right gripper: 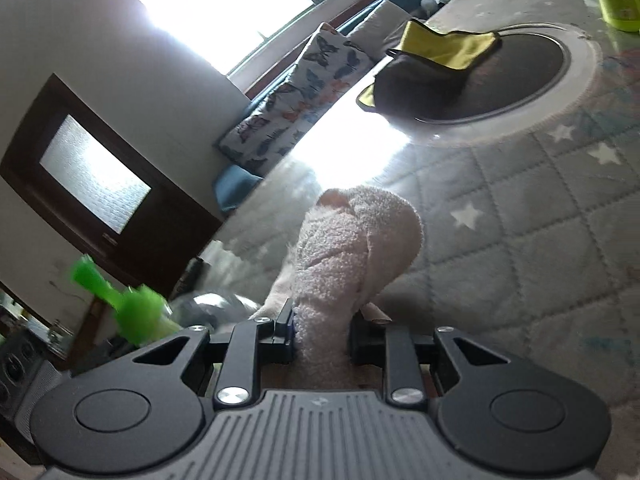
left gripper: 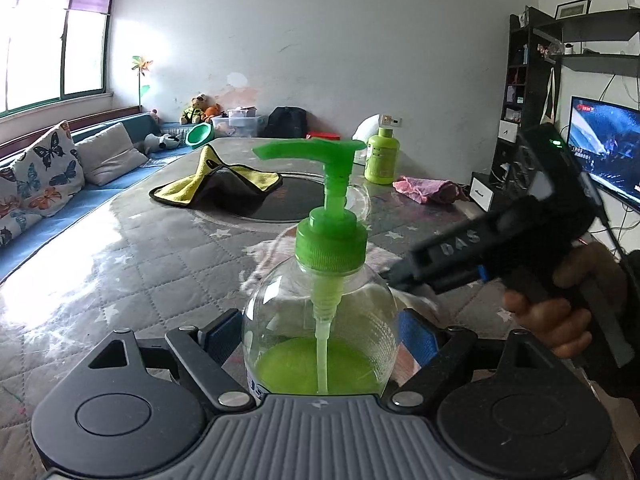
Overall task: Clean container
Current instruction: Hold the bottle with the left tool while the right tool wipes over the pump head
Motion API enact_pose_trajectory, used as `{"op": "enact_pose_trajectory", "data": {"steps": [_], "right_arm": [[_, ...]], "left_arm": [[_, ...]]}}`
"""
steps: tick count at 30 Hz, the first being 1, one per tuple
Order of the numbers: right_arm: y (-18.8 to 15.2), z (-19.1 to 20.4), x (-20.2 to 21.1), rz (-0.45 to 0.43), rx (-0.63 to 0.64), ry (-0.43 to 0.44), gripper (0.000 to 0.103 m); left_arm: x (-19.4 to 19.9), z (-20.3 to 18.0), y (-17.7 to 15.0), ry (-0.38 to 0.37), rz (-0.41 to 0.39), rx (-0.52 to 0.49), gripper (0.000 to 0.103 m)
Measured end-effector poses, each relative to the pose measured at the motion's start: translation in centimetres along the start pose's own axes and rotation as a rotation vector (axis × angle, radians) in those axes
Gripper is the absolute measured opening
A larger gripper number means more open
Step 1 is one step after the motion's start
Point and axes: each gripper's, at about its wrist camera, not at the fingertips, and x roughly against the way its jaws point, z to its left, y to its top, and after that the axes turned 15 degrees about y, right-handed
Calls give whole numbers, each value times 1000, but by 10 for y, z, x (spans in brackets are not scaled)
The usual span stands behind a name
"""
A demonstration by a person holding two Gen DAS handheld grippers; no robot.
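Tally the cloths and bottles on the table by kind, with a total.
Cloths: 3 (yellow-and-black microfibre cloth, pink towel, fluffy white cloth clamped in the right gripper)
Bottles: 2 (clear pump bottle with green liquid in the left gripper, lime-green plastic bottle)
Total: 5

White walls, bright window (left gripper: 52, 48) — blue sofa (left gripper: 104, 168), television (left gripper: 604, 148) lit.

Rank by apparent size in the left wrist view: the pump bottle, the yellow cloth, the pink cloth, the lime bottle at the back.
1. pump bottle, though nearness to the camera inflates it.
2. yellow cloth.
3. pink cloth and lime bottle look alike; not ranked.
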Motion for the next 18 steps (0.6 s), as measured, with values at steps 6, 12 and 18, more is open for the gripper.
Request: {"op": "enact_pose_trajectory", "data": {"steps": [6, 12, 18], "right_arm": [[-15, 12, 16, 11, 38, -40, 23], [-13, 28, 44, -66, 50, -21, 22], [13, 60, 52, -112, 109, 101, 22]], "left_arm": [[1, -3, 1, 16, 14, -8, 87], [2, -4, 1, 18, 20, -16, 87], [1, -1, 0, 13, 21, -17, 87]]}}
